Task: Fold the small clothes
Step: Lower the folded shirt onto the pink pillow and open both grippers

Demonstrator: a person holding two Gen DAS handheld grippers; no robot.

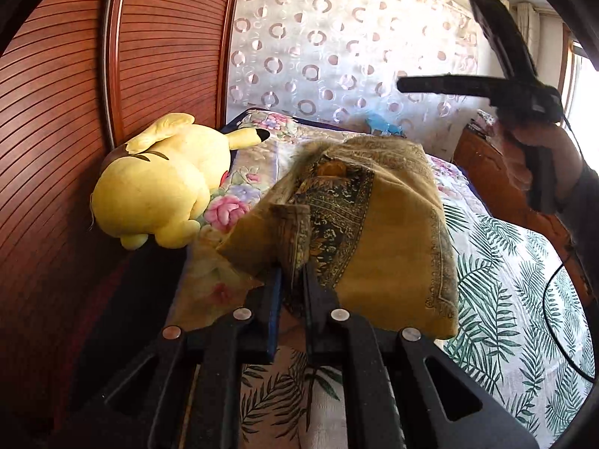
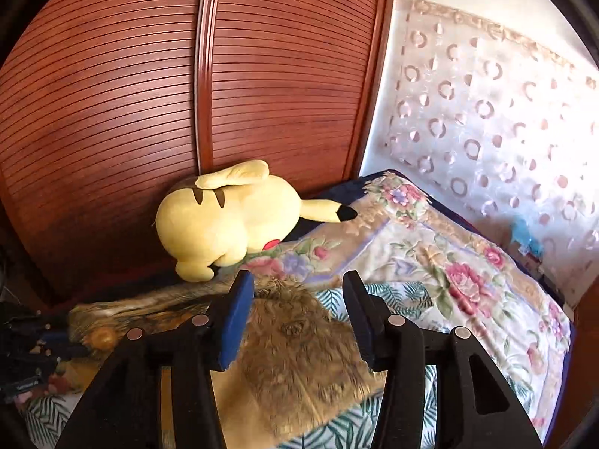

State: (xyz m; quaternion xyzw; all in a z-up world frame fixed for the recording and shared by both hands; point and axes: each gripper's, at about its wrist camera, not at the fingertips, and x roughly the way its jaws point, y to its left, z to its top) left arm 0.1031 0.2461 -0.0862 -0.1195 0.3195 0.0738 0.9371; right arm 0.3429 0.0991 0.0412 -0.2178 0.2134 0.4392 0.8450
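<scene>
Right now the mustard-yellow scarf with a dark paisley border point(image 1: 393, 232) lies partly folded on the bed with the green palm-leaf sheet point(image 1: 505, 299), just beside the yellow plush toy with black-tipped ears point(image 1: 161, 187), which rests against the red-brown slatted wooden wardrobe door point(image 1: 56, 131). The left gripper point(image 1: 292, 273) has its jaws clamped on a bunched corner of the scarf — the cloth rises in a fold between them. The right gripper point(image 2: 295, 299) hangs above the scarf's fringed end point(image 2: 299, 344), on the side away from the plush toy; its jaws stand apart with nothing pressed between them. From the left wrist, the right gripper point(image 1: 449, 37) shows raised and blurred in a hand point(image 1: 539, 157).
</scene>
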